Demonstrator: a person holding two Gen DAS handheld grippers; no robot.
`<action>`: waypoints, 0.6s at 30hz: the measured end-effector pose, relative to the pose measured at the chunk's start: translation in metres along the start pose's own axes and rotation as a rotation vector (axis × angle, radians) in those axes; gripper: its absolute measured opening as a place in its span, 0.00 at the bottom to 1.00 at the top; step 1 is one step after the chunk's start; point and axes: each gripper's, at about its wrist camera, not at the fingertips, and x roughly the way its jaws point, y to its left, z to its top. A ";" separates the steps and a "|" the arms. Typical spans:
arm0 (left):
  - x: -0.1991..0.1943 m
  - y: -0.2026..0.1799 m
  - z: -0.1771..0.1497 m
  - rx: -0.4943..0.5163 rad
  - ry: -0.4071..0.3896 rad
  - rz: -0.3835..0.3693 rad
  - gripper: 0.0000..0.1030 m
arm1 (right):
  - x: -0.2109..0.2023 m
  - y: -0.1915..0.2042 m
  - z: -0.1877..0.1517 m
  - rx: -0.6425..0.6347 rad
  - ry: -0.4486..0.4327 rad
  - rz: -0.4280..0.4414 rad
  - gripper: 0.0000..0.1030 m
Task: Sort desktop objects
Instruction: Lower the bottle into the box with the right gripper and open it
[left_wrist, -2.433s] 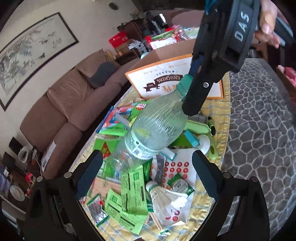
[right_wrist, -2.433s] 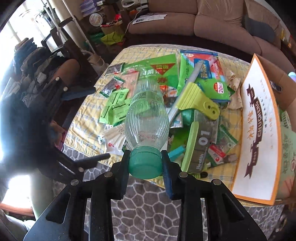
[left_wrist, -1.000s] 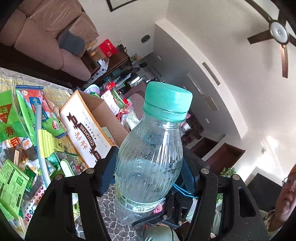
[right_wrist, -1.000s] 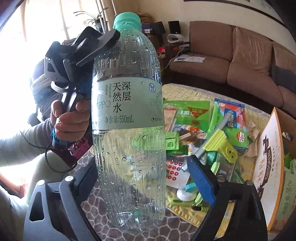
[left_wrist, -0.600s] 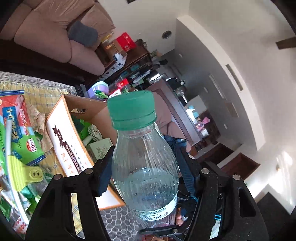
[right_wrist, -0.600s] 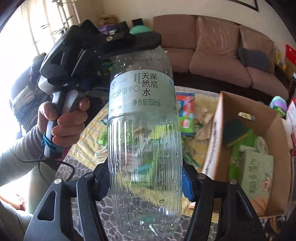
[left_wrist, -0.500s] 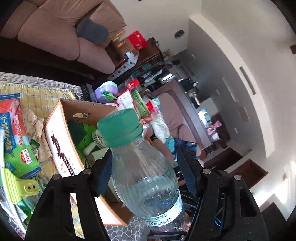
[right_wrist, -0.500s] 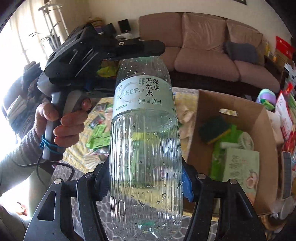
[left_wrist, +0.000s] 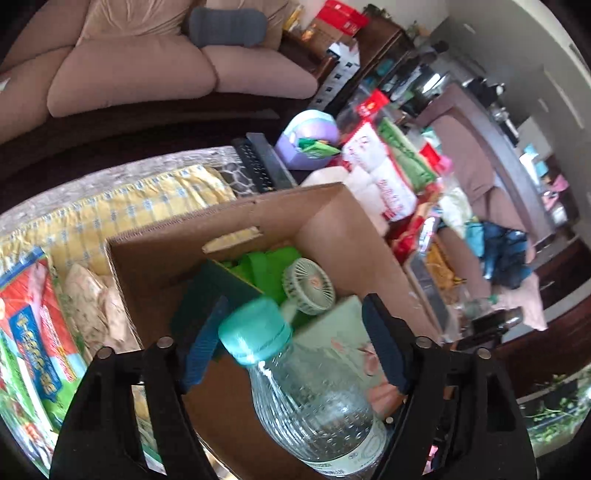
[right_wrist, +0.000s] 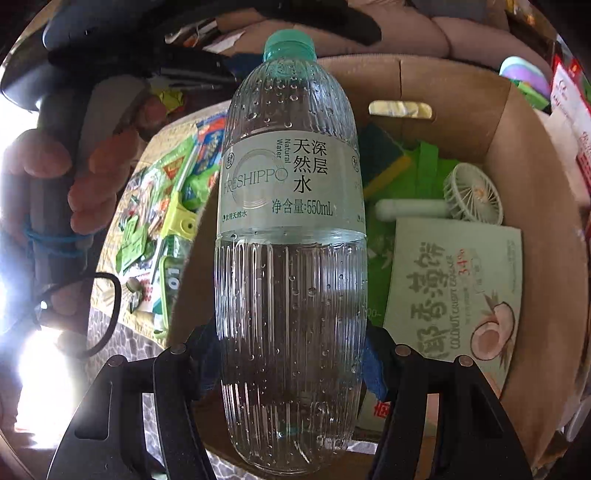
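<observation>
Behind, sofa (left_wrist: 140, 70); we now hold "FRESHIPPO" bottle (right_wrist: 291, 236) over carton (right_wrist: 532, 206), right gripper (right_wrist: 291, 365) clamped, left gripper (left_wrist: 291, 343) jaws opening around its cap.

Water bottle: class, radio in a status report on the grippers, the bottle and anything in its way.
Right hand-held gripper clamps water bottle; left hand-held gripper opening, pads clear of cap. Bottle over cardboard box. Below: fan, cracker box.

Tan cushioned sofa (left_wrist: 129, 70) along the back with a grey pillow (left_wrist: 227, 24) on it, dark floor in front. Dark wood cabinets (left_wrist: 354, 55) to the right piled with boxes and packets, pale wall (left_wrist: 517, 48) above. Hard white daylight (right_wrist: 14, 280) blows out the left edge of the right wrist view.
</observation>
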 end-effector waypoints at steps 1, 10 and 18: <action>0.002 -0.001 0.002 0.021 -0.008 0.012 0.74 | 0.007 -0.002 0.002 0.001 0.032 -0.004 0.62; 0.013 -0.008 0.009 0.015 0.007 0.067 0.75 | 0.056 0.002 0.023 -0.002 0.231 0.022 0.74; -0.009 -0.003 0.000 0.042 0.003 0.055 0.75 | 0.027 -0.020 0.020 0.034 0.121 0.019 0.74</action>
